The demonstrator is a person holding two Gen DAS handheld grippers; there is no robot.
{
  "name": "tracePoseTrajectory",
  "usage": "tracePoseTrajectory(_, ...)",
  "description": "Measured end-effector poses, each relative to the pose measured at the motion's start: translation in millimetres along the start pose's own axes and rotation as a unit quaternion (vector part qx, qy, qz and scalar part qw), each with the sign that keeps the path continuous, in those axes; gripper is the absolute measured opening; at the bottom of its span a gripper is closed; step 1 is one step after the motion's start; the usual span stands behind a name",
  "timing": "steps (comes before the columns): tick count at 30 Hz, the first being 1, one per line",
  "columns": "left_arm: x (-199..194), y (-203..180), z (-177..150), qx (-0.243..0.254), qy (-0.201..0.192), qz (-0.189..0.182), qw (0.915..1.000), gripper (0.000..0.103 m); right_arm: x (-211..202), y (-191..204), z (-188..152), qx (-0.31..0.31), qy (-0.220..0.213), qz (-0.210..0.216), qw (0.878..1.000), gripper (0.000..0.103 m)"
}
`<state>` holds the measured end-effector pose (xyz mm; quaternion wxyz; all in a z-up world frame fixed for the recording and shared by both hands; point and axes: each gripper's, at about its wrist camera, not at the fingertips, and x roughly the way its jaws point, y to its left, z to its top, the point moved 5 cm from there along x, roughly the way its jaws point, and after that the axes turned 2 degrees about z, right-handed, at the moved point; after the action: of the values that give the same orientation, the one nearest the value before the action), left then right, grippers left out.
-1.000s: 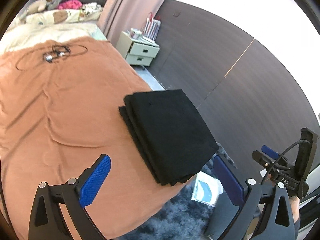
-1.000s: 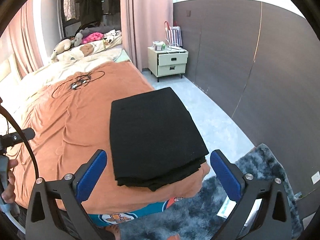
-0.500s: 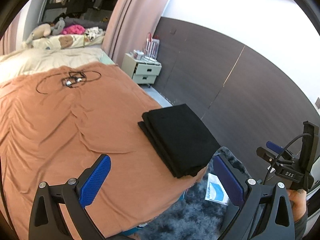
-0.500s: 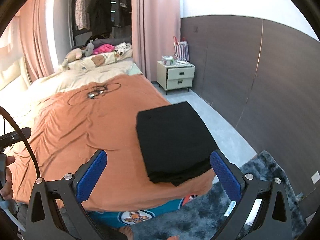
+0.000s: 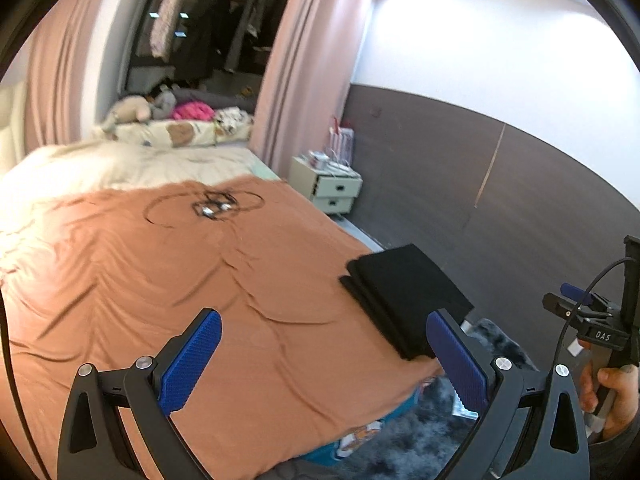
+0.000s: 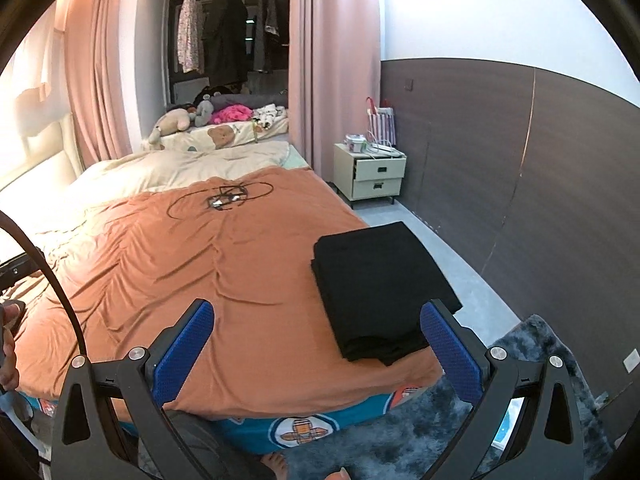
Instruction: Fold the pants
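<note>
I find the black pants (image 6: 380, 286) folded into a compact rectangular stack, lying flat on the orange blanket (image 6: 200, 280) near the foot corner of the bed, on the side toward the dark panelled wall (image 6: 520, 160). My left gripper (image 5: 324, 360) is held above the blanket with its fingers (image 5: 188, 360) spread wide, grasping nothing and well apart from the pants. My right gripper (image 6: 316, 350) is likewise released, its blue fingers (image 6: 450, 352) wide and empty, short of the stack. A looped black cable (image 6: 224, 200) rests on the blanket toward the head end. A cream nightstand (image 6: 370, 176) stands beside the bed; a grey shaggy rug (image 6: 440, 440) lies on the floor at its foot.
</note>
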<state>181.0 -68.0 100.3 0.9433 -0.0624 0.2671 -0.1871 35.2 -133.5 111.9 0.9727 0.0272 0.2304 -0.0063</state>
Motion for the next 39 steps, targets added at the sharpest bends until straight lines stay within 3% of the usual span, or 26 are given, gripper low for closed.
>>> tracePoseTrajectory(8, -46.2, 27.9, -26.8, 0.015, -0.031, 0.045, 0.9984, 0.103, -14.5, 15.8, -21.4, -0.008, -0.012, 0.013, 1.000, 0.103)
tracePoseTrajectory(23, -103.3, 62.9, -95.5, 0.017, -0.050, 0.113, 0.9921, 0.103, -32.7, 35.7, -78.0, 0.007, -0.046, 0.034, 0.998, 0.103)
tracePoseTrajectory(39, -147.5, 76.0, -149.1, 0.008, -0.067, 0.156, 0.9855, 0.103, -40.0, 57.2, -131.2, 0.003, -0.048, 0.058, 0.997, 0.103)
